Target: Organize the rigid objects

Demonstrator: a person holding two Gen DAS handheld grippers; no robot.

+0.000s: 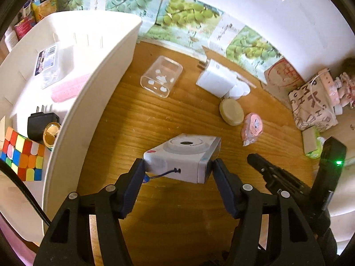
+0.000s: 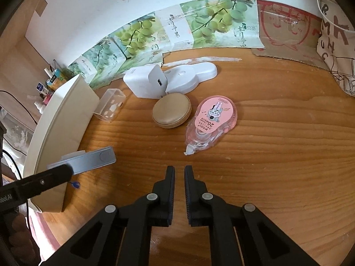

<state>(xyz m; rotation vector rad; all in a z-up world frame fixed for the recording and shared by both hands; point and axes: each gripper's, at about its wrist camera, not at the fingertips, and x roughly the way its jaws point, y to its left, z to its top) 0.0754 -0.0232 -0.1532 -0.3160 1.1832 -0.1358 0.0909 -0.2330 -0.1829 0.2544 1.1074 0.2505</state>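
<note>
I see a white camera (image 1: pixel 182 157) w/ pink button; right of it, a tan round case (image 1: pixel 231 112) & pink tape dispenser (image 1: pixel 252 127); left, a multicolour cube (image 1: pixel 22 156) in a white bin (image 1: pixel 73 119).

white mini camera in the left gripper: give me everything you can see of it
The white mini camera is a small boxy body, apparently matte plastic, with a round lens ring on its upward face, a red patch at one corner and a pale blue end panel. A dark blue strap cord hangs from its near side. The left gripper clamps it at both ends, and it appears lifted off the wooden table. It sits slightly tilted, beside the white bin, not touching it. In the right wrist view it shows edge-on as a thin grey slab.
</note>
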